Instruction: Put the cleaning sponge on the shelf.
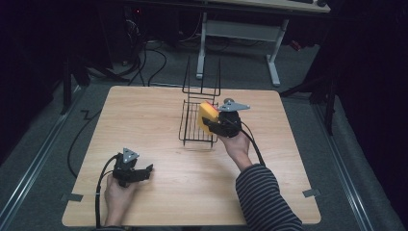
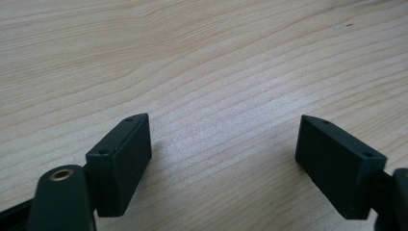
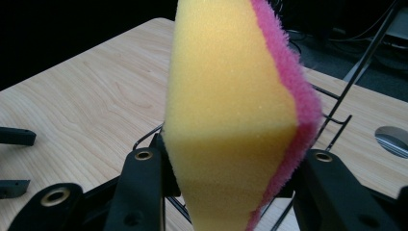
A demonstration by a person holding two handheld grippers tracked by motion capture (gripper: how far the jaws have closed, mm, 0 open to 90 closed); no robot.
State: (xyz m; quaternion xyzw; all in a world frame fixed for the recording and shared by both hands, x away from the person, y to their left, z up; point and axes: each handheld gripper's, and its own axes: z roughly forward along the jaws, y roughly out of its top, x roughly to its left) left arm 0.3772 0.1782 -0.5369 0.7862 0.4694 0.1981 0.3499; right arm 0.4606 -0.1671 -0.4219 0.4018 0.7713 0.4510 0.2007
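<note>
A: Where is the sponge (image 3: 231, 120)?

B: Clenched between the jaws of the right tongs (image 1: 215, 126), yellow foam toward one jaw and pink scrub layer toward the other. It hangs over the near right part of the wire rack (image 1: 192, 126), above the bars.

A: What bounds the tongs there?

B: The rack's upright back rises just beyond the right tongs. The table (image 1: 159, 120) stretches bare to their left. The table's right edge lies well apart on the other side.

A: And the left tongs (image 1: 144, 172)?

B: Released, jaws spread wide with bare wood between them, low over the table near its front edge. Open wood lies all around them, and the rack stands well ahead and to their right.

A: Counts?

B: One sponge, one rack, two tongs, one table. A second table (image 1: 269, 5) stands beyond, on the floor behind the rack.
</note>
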